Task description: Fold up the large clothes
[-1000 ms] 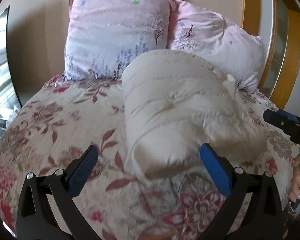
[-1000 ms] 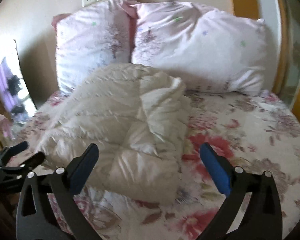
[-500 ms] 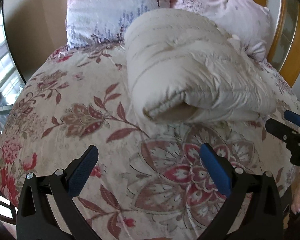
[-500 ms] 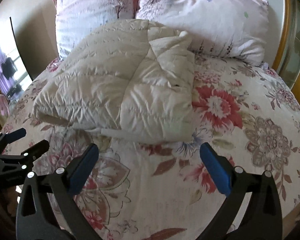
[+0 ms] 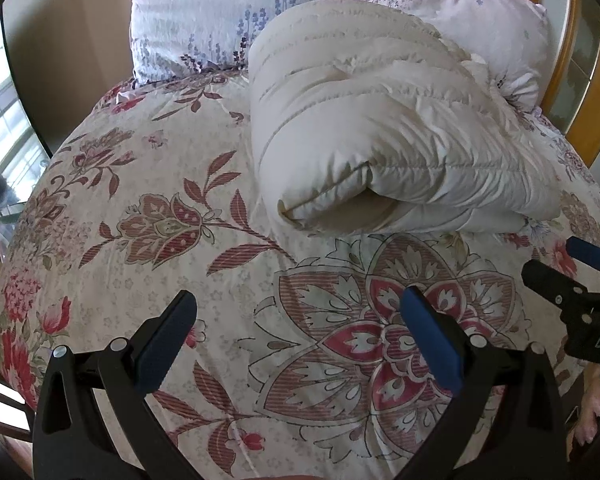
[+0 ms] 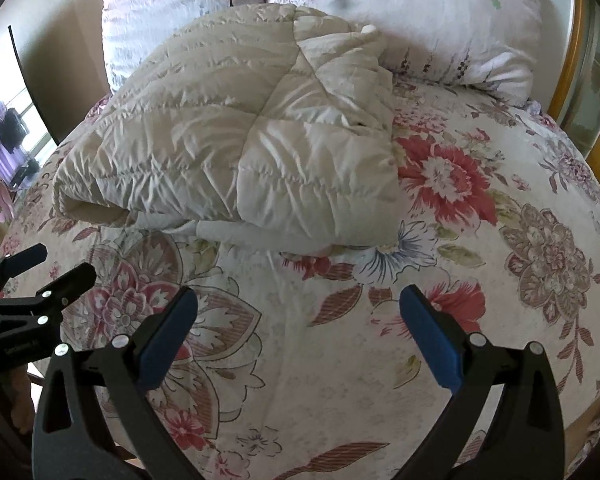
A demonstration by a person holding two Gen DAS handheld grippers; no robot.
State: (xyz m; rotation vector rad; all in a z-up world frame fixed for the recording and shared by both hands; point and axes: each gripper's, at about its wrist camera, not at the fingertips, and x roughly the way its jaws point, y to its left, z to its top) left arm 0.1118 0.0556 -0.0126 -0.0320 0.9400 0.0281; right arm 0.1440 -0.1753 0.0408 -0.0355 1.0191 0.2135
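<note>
In the left wrist view, I am looking over my left tongs (image 5: 296, 332), which are standing wide open with nothing between the blue pads. The cream quilted coat (image 5: 380, 136) is lying as a thick folded bundle on the bed (image 5: 140, 240), in the far half, with its far end resting against the two pink pillows (image 5: 228, 12). The open end of the fold is facing me, and I am seeing at least two layers there. My right tongs (image 5: 572, 264) are showing at the right edge, apart from the coat.

In the right wrist view, I am seeing the right tongs (image 6: 298, 330) also spread wide and holding nothing. The coat (image 6: 240, 132) is lying near the pillows (image 6: 400, 12), well apart from both tools. A smaller folded part is lying on top at the right side, a little wrinkled, and a narrow strip is sticking out under the near edge. The left tongs (image 6: 40, 268) are hovering at the left, empty as far as I can tell.

I am judging that the folding is nearly or fully done; perhaps only tucking this strip and smoothing the top is left.
</note>
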